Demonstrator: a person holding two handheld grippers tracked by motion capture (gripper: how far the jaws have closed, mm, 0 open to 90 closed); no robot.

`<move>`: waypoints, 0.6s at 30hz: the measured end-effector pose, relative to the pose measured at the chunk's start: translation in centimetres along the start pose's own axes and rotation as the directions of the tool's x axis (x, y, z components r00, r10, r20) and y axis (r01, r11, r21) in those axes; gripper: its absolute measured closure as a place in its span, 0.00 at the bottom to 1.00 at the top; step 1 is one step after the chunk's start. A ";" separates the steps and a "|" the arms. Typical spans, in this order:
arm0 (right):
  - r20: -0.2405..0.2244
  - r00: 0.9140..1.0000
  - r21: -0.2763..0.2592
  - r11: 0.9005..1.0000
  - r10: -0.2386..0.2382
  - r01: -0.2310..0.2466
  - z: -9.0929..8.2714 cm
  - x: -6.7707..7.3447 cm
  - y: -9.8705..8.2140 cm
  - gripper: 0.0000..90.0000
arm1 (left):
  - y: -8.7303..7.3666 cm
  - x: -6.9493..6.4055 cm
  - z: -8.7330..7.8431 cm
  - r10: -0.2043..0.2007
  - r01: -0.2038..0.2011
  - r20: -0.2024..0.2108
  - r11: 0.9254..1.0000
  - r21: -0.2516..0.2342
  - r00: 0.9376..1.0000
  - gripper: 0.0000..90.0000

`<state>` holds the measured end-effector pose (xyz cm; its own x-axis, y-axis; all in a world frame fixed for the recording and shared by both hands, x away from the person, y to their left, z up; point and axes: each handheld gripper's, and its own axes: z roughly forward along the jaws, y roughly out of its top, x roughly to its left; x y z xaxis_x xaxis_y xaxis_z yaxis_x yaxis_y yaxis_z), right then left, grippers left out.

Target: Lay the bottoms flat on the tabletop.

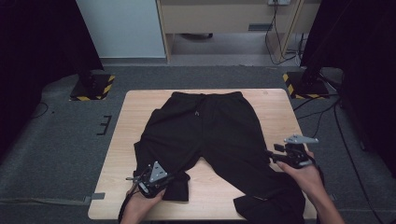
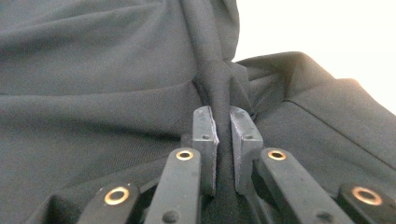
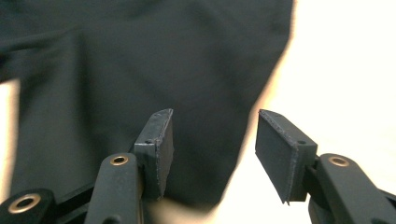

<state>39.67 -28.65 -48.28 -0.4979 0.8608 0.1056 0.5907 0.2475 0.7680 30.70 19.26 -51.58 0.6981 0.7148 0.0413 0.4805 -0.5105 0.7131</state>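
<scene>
While pinched by the left tool (image 2: 223,140), trousers (image 1: 205,126) beneath the gaping, empty right tool (image 3: 212,154).

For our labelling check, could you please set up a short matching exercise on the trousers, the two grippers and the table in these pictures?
Things:
1. left gripper
2. right gripper
3. black trousers
4. table

States:
A. light wood, bearing the garment
B. jaws apart, nothing between them
C. spread out, waistband at the far edge
D. jaws pinching a fold of black cloth

Pairs: 1-D, 2-B, 3-C, 4-A
</scene>
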 end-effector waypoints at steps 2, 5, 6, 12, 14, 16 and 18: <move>0.014 0.999 0.007 0.999 0.036 -0.036 1.8 -1.0 0.6 0.53 | 0.1 0.0 0.1 0.002 -0.002 0.002 1.000 0.001 1.000 0.92; 0.052 0.996 0.040 0.996 0.074 -0.076 4.3 -2.0 0.9 0.53 | 0.1 0.1 0.3 -0.007 0.007 0.006 1.000 0.000 1.000 0.92; 0.057 0.996 0.048 0.996 0.072 -0.075 4.9 -2.3 1.0 0.53 | 0.1 0.1 0.3 -0.008 0.008 0.006 1.000 -0.001 1.000 0.92; 0.044 0.997 0.081 0.994 0.070 -0.073 7.3 -2.3 1.4 0.68 | 0.4 0.2 0.8 -0.009 0.009 0.018 1.000 -0.010 1.000 0.91; 0.041 0.998 0.088 0.995 0.051 -0.055 7.8 -2.2 1.7 0.87 | 0.5 0.2 0.9 -0.009 0.009 0.017 1.000 -0.009 1.000 0.91; 0.048 0.998 0.120 0.992 0.043 -0.049 8.5 -2.4 2.0 0.99 | 0.6 0.3 1.2 -0.009 0.009 0.017 1.000 -0.006 1.000 0.91; 0.067 0.997 0.134 0.990 0.025 -0.034 9.0 -2.5 2.4 0.99 | 0.7 0.2 1.3 -0.011 0.011 0.017 1.000 -0.008 1.000 0.91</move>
<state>48.03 -26.25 -52.38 -0.4393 0.8946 0.0818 0.6869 0.2759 0.6724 31.87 18.45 -51.97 0.7016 0.7122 0.0217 0.4842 -0.4989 0.7188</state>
